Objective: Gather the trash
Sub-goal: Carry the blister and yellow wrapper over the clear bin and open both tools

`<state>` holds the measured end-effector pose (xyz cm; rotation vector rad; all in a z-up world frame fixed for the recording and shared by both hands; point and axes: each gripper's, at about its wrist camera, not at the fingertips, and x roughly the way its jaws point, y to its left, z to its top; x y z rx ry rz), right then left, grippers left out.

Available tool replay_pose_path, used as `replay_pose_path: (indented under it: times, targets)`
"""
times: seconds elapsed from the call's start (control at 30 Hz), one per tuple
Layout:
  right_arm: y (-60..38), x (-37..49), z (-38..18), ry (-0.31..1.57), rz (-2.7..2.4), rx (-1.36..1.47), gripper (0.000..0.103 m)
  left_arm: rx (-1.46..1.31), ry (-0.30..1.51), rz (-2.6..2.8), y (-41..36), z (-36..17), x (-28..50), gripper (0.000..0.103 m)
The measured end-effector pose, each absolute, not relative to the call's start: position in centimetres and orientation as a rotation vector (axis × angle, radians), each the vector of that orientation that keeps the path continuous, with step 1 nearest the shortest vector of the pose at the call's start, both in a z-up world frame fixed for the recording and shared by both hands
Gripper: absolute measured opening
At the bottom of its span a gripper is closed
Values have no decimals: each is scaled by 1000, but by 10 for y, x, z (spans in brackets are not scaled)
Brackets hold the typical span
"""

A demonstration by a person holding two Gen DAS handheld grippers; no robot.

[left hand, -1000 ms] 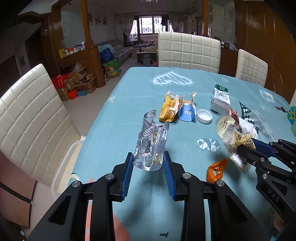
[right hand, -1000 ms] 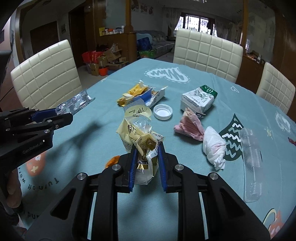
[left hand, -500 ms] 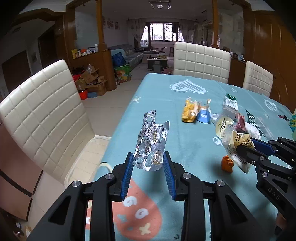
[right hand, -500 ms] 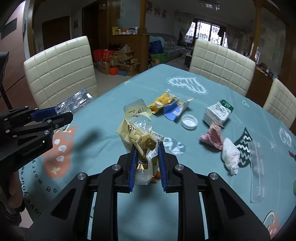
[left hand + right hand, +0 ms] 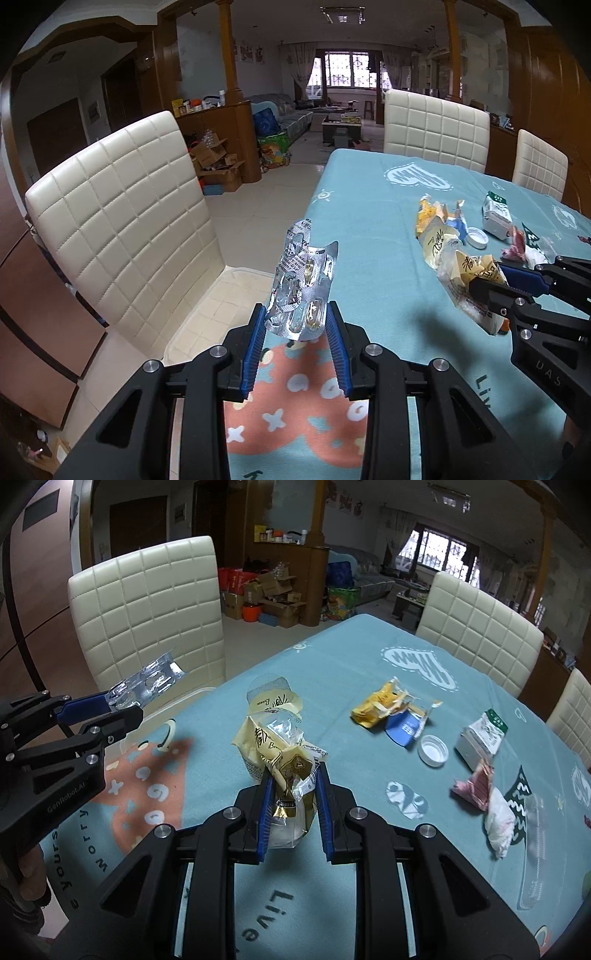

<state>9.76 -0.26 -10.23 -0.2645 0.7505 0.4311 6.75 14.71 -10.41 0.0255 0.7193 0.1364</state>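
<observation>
Left claw (image 5: 295, 325) grips a blister pack (image 5: 303, 284), long axis upright, over the worktop's (image 5: 373, 229) left edge. Right claw (image 5: 293, 794) pinches a wrapper bundle (image 5: 280, 753) above the near edge; no bin shows.

the left gripper (image 5: 122, 705) carries the name "genrobot.ai" on its side. the right gripper (image 5: 484, 282) shows the letters "das". on the tablecloth (image 5: 332, 664) the words "live", "worry" and part of "yours" are printed. the wrapper (image 5: 280, 738) has chinese characters and a small word like "breeze", not clear.
</observation>
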Motion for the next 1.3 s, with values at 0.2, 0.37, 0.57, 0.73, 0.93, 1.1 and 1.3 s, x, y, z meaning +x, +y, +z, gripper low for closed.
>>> replay_pose_path:
  times: [0.2, 0.37, 0.57, 0.73, 0.93, 1.1, 1.3]
  targets:
    - [29, 104, -105, 752, 479, -304, 23, 12, 726, 191, 171, -110, 69, 33]
    - [57, 107, -108, 745, 515, -352, 23, 2, 730, 234, 189, -115, 69, 33]
    - [85, 111, -110, 743, 552, -384, 23, -14, 742, 278, 211, -123, 70, 33]
    - [109, 114, -109, 721, 575, -416, 23, -33, 759, 310, 230, -129, 70, 33]
    - [133, 122, -107, 701, 589, -438, 25, -29, 763, 346, 245, -135, 73, 34]
    - [151, 134, -104, 688, 604, -445, 25, -42, 778, 369, 259, -140, 76, 34]
    - [168, 144, -108, 691, 628, -449, 25, -50, 797, 410, 276, -147, 80, 35]
